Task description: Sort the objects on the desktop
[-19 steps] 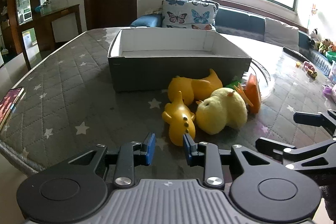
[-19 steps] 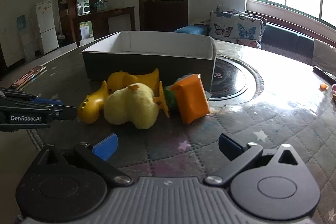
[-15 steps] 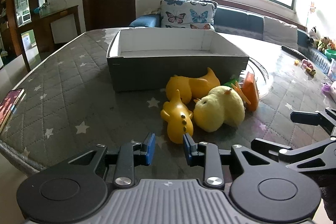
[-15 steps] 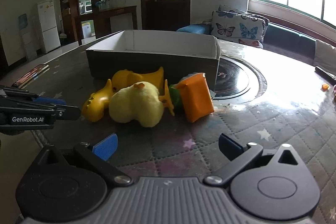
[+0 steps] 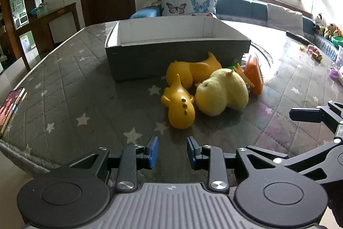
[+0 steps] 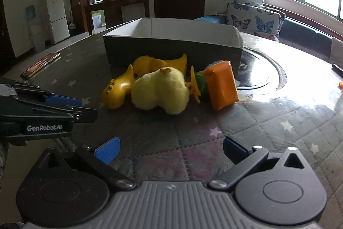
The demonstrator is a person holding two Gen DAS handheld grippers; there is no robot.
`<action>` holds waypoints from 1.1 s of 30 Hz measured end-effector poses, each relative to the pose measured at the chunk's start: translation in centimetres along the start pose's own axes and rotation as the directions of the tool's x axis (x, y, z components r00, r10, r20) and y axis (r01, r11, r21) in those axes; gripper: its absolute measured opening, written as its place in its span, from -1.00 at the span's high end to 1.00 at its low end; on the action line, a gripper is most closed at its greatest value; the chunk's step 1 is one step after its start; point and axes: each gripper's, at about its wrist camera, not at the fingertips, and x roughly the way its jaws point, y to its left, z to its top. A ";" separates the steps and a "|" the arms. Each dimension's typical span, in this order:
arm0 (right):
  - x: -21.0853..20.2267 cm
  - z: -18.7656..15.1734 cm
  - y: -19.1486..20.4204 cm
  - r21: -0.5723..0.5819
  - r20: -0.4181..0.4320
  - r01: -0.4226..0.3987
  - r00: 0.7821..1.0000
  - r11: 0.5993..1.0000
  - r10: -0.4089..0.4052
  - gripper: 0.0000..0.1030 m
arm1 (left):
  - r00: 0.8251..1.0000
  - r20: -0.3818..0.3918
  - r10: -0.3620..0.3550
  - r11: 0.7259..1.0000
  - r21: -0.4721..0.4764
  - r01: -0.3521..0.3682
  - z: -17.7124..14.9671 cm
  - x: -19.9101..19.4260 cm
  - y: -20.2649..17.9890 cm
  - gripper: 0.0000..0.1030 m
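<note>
Grey cardboard box [image 5: 178, 53], rectangular, white inside; the visible part of its interior holds nothing. Toys cluster against its near wall: two glossy yellow rubber ducks [image 5: 180, 106], one fuzzy plush chick [image 5: 220, 93], an orange pouch [image 5: 254, 76]. Quilted star-print worktop [image 5: 70, 87] lies bare left of the box. Left claw [image 5: 172, 152] partly spread, holding nothing, short of the nearer duck. Right claw [image 6: 171, 148] spread wide, holding nothing, near the chick.

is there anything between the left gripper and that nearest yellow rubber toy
Nothing visible. Only bare quilted table cover lies between the open left gripper and the yellow rubber toy; the plush chick sits beside the toy, not in front.
</note>
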 end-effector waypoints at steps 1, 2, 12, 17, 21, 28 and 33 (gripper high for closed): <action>0.0 0.0 0.1 0.000 -0.002 -0.003 1.000 1.000 0.003 -1.00 | 1.000 -0.003 -0.001 1.000 0.003 0.001 -0.1 0.0 -0.1 0.37; 0.0 0.0 0.2 0.000 -0.004 -0.006 1.000 1.000 0.006 -1.00 | 1.000 -0.004 -0.001 1.000 0.006 0.001 -0.1 0.0 -0.1 0.37; 0.1 -0.1 0.3 0.006 -0.018 0.004 1.000 1.000 -0.004 -1.00 | 1.000 -0.017 -0.006 1.000 0.007 0.006 -0.3 0.2 -0.3 0.37; 0.2 -0.1 0.6 -0.003 -0.019 0.006 1.000 1.000 -0.006 -1.00 | 1.000 -0.019 -0.007 1.000 0.005 0.007 -0.2 0.3 -0.3 0.37; 0.3 0.1 0.8 -0.011 -0.018 0.007 1.000 1.000 -0.007 -0.99 | 1.000 -0.017 -0.008 1.000 0.001 0.008 0.0 0.3 -0.3 0.37; 0.6 0.3 0.9 -0.018 -0.020 0.006 1.000 1.000 -0.007 -0.98 | 1.000 -0.020 -0.011 1.000 -0.004 0.011 0.1 0.5 -0.1 0.37; 0.8 0.3 1.1 -0.025 -0.025 0.005 1.000 1.000 -0.006 -0.96 | 1.000 -0.023 -0.011 1.000 -0.008 0.010 0.2 0.7 0.0 0.37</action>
